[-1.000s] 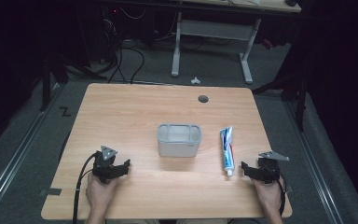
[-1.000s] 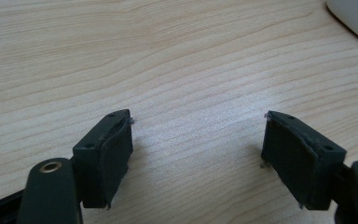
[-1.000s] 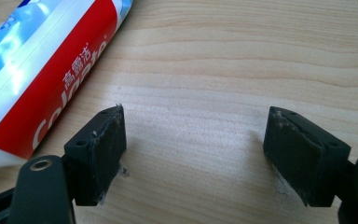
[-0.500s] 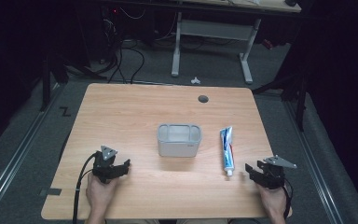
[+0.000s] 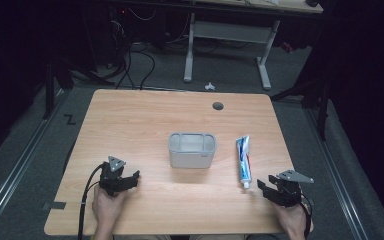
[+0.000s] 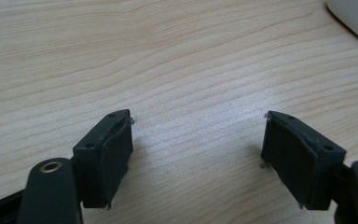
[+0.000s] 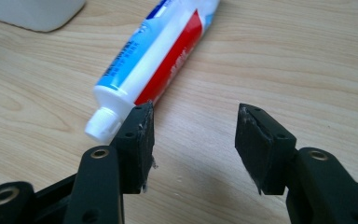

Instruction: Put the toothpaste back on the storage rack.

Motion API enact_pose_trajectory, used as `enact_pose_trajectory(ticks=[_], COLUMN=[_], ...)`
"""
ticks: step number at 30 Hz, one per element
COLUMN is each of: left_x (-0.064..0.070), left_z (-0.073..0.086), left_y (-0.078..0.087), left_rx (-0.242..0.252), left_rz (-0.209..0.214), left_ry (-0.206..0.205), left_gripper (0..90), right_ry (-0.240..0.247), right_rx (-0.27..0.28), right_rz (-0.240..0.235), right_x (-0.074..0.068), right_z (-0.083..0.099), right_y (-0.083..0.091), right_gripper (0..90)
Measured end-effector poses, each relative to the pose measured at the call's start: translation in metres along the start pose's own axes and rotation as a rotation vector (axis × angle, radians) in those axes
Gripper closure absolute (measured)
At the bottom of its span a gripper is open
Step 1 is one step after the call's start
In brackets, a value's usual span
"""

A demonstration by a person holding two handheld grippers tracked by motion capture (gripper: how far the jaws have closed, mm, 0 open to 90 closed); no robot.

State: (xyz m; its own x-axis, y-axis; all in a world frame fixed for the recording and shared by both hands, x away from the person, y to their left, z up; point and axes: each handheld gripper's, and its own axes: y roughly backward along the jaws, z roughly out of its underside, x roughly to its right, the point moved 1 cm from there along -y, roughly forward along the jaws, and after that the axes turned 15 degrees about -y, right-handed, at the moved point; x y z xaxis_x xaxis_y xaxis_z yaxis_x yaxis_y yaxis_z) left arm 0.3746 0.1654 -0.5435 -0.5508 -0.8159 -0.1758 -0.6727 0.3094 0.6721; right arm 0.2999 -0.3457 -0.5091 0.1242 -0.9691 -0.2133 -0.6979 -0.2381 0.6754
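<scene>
At table's 4 o'clock, my right gripper [image 5: 271, 189], jaws apart, nears tube [image 5: 243, 160]; next, I straddle it.

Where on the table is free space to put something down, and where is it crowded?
Free: the far half of the table behind the grey container, and the strip between the left gripper and the container. Crowded: the right side, where the toothpaste tube lies just ahead of the right gripper.
</scene>
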Motion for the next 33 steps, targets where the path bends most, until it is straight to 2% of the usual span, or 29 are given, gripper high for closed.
enact_pose_trajectory(ticks=[6,12,20,22,27,33], left_x=[0.0,0.0,0.0,0.0,0.0,0.0], left_z=[0.0,0.0,0.0,0.0,0.0,0.0], left_y=[0.0,0.0,0.0,0.0,0.0,0.0], left_rx=[0.001,0.0,0.001,0.0,0.001,0.0], left_rz=[0.0,0.0,0.001,0.001,0.001,0.004], left_ry=[0.0,0.0,-0.001,-0.001,-0.001,-0.001], left_gripper=[25.1,25.0,25.1,25.1,25.1,25.2], right_ry=[0.013,0.04,0.042,0.058,0.065,0.049], right_rx=[-0.013,0.005,-0.01,-0.012,-0.011,-0.041], right_rz=[-0.017,-0.007,-0.021,-0.024,-0.024,-0.016], right_x=[-0.013,-0.026,-0.034,-0.039,-0.043,-0.042], right_z=[-0.009,-0.022,-0.035,-0.041,-0.051,-0.065], right_y=[-0.001,0.0,-0.004,-0.007,-0.012,-0.023], right_gripper=[47.3,47.3,46.3,45.9,44.2,43.3])
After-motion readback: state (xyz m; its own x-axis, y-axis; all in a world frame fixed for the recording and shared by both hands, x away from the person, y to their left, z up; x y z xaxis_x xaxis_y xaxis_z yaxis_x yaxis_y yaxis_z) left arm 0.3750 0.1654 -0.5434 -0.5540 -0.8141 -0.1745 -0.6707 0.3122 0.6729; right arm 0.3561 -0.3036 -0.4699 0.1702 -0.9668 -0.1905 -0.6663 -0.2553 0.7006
